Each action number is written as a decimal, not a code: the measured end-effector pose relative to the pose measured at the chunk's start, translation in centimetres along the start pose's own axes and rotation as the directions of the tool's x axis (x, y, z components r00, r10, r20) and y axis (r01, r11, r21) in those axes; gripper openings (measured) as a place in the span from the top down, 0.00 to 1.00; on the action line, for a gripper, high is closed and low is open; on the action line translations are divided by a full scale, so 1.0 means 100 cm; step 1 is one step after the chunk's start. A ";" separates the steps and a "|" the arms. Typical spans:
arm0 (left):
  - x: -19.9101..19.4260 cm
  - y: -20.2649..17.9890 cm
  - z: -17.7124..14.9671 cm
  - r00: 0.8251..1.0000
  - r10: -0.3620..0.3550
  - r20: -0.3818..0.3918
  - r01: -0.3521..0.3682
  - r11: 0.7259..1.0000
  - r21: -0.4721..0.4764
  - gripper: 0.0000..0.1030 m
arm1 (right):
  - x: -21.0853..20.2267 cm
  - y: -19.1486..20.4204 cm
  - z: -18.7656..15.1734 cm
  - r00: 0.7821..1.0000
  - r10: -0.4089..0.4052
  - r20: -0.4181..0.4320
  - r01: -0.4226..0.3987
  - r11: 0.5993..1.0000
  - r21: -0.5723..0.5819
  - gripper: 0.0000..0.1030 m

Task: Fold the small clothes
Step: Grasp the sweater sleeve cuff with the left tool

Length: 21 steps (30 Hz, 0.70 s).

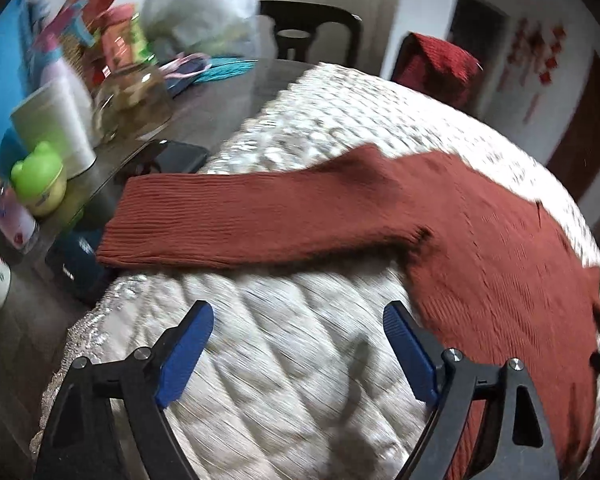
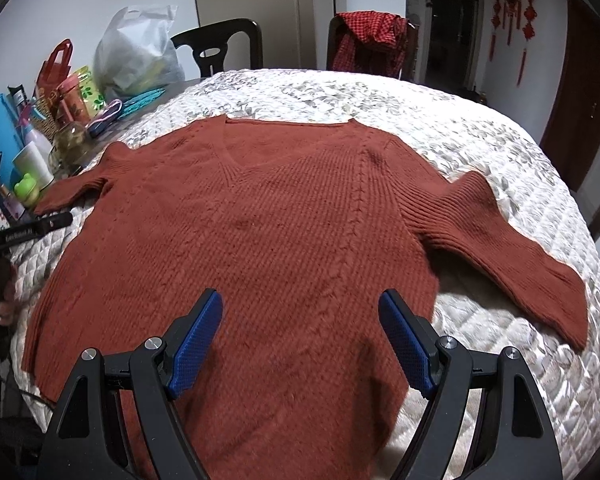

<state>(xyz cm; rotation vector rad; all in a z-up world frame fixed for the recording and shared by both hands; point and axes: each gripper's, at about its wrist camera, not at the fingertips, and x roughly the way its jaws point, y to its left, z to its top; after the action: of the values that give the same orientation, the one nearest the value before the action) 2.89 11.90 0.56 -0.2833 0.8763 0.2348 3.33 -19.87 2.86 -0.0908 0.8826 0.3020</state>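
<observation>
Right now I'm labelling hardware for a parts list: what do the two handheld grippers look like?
Both match: the left gripper and the right gripper each have black plastic arms with triangular cut-outs, silver round pivot bolts, and two fingers faced with blue textured pads. In the right wrist view, the left gripper's black body carries white lettering, too small to read fully.

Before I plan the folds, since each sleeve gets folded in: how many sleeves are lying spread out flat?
2. The left sleeve reaches toward the clutter at the table edge; the right sleeve lies out on the quilted cover. Neither is folded in, none hidden.
</observation>
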 end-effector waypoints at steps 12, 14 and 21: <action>0.017 0.035 0.024 0.999 0.031 0.043 -0.022 0.980 -0.195 0.35 | 0.015 -0.005 0.009 1.000 0.010 -0.023 -0.010 1.000 0.006 0.22; 0.020 0.036 0.027 0.996 0.078 0.047 -0.067 0.979 -0.192 0.47 | 0.016 -0.006 0.011 1.000 0.013 -0.024 -0.013 1.000 0.007 0.22; 0.025 0.046 0.041 0.995 0.087 0.047 -0.077 0.978 -0.195 0.92 | 0.020 -0.013 0.013 0.999 0.024 -0.026 -0.024 1.000 0.017 0.22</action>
<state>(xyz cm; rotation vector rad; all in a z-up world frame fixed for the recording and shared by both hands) 5.91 17.75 0.41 -0.4195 0.8118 0.4040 5.84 -20.46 2.08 -0.0688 0.9126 0.3164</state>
